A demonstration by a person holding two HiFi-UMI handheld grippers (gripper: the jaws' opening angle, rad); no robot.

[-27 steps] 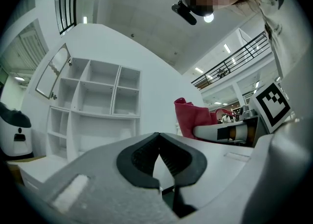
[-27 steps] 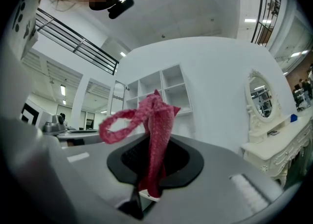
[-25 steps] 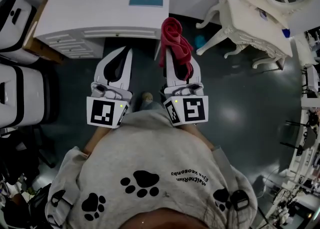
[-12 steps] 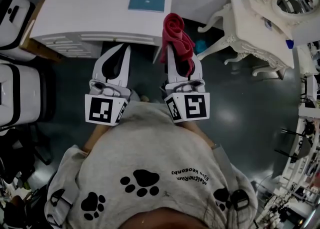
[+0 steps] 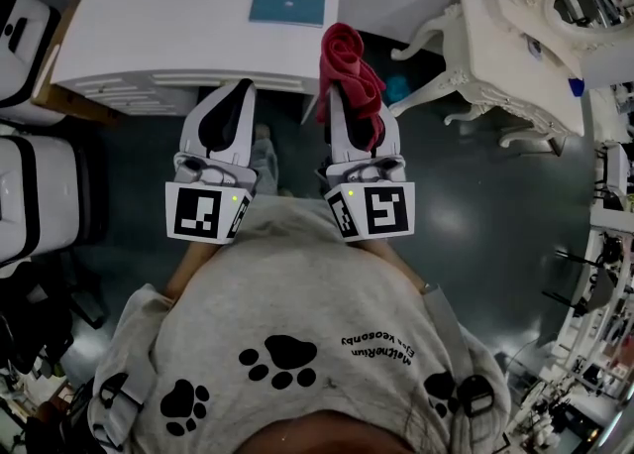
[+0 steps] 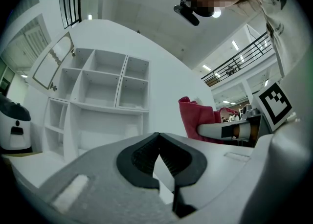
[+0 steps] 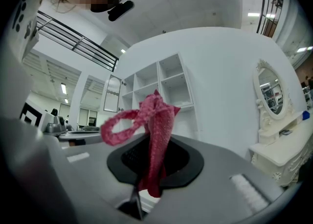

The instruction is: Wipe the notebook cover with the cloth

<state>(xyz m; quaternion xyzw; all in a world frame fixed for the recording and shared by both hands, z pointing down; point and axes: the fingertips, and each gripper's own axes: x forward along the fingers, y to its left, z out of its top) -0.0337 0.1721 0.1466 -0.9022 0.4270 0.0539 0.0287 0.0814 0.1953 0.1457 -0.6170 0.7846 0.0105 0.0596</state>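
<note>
Hovering just short of the near edge of the white desk, the left tool has its jaws brought together at the tips with nothing between them. Its own view shows only bare pads meeting in front of the shelving. It looks parked there as a spare hand, perhaps to steady the book once wiping begins.

The notebook, teal-covered, lies flat toward the far side of the desk, slightly right of the left tool's line and well apart from both tools. Bare desk surrounds it on the left and the near side, so a sweep across the cover should meet nothing. The desk's right edge runs close beside it, and a stroke carried too far that way could push it off.

The right tool is clamped on the red cloth, which bunches up past the jaw tips and flops loosely. Gripped low like this, the free bundle makes a soft pad to press down with.

Farther right, an ornate white dressing table stands across a gap of dark floor, clear of the reach forward.
</note>
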